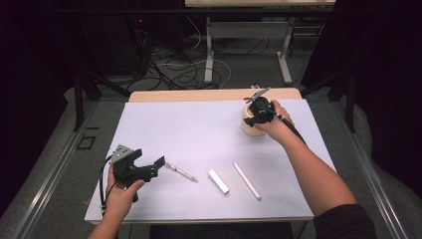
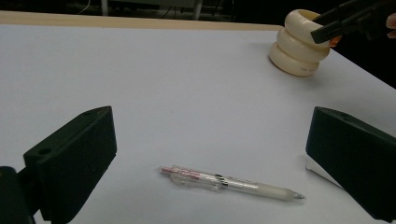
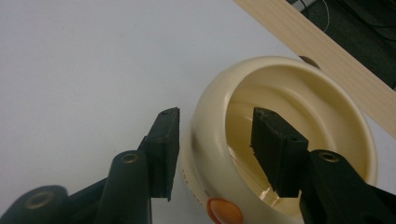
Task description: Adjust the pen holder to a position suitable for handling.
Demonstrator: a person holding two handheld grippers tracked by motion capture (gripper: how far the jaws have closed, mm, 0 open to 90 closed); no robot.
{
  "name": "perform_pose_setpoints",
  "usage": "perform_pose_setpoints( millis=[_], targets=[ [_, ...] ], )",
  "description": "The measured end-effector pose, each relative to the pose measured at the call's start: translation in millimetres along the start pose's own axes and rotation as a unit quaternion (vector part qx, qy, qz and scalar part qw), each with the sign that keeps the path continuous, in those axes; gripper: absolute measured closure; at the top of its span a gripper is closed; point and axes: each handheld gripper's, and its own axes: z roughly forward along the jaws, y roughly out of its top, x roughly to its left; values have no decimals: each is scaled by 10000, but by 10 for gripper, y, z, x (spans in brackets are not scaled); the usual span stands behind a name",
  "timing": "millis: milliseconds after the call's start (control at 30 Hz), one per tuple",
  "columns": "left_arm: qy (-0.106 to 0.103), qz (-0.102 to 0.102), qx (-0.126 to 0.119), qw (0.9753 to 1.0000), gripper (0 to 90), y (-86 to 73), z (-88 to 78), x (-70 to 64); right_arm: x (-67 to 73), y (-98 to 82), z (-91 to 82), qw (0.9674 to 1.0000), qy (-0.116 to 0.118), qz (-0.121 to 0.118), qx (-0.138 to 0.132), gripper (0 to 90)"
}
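A desk [image 1: 149, 124] covered by a white sheet takes up the middle of the high view, its wooden edge bare along the far side; a person's two forearms come in from the near side. At the far right of the sheet stands a cream holder [image 1: 251, 124] shaped like stacked rings, open at the top, with a small orange spot low on its wall. The right hand-held gripper [image 1: 259, 107] is at the holder's rim [image 3: 205, 112]; one jaw sits outside the wall and the other inside the opening, so the wall lies between them, and a narrow gap on each side shows they are not yet pressing on it. The left hand-held gripper [image 1: 152, 167] rests low over the near left of the sheet with its jaws wide apart and nothing between them; a clear pen [image 2: 229, 184] lies flat just ahead of it. To the right of the pen lie a long white stick [image 1: 247, 180] and a short white tube [image 1: 218, 180], apart from each other.
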Motion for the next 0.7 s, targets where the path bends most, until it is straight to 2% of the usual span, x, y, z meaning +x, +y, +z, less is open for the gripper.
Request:
perform_pose_setpoints(
  millis=[133,167,200,367,433,467,567,700],
  targets=[
    [-5,-1,2,10000,20,0,1,0,12,-1,33,9999,84,-31,113,572],
    [-8,-3,3,10000,20,0,1,1,21,-4,47,10000,73,-21,58,581],
    [-7,-3,3,10000,19,-1,1,2,20,1,47,9999,43,-74,118,590],
    [-9,-4,1,10000,20,0,1,1,33,6,80,9998,137,-25,161,629],
    [-8,1,6,10000,19,0,2,1,32,5,85,9998,107,-21,156,639],
    [-9,0,8,10000,20,0,2,1,40,5,81,9997,103,76,202,646],
    [-8,-3,7,10000,19,0,1,1,20,1,97,9999,87,-15,113,665],
    [-11,-1,6,10000,20,0,1,1,6,1,100,9998,72,-34,177,675]
  ],
)
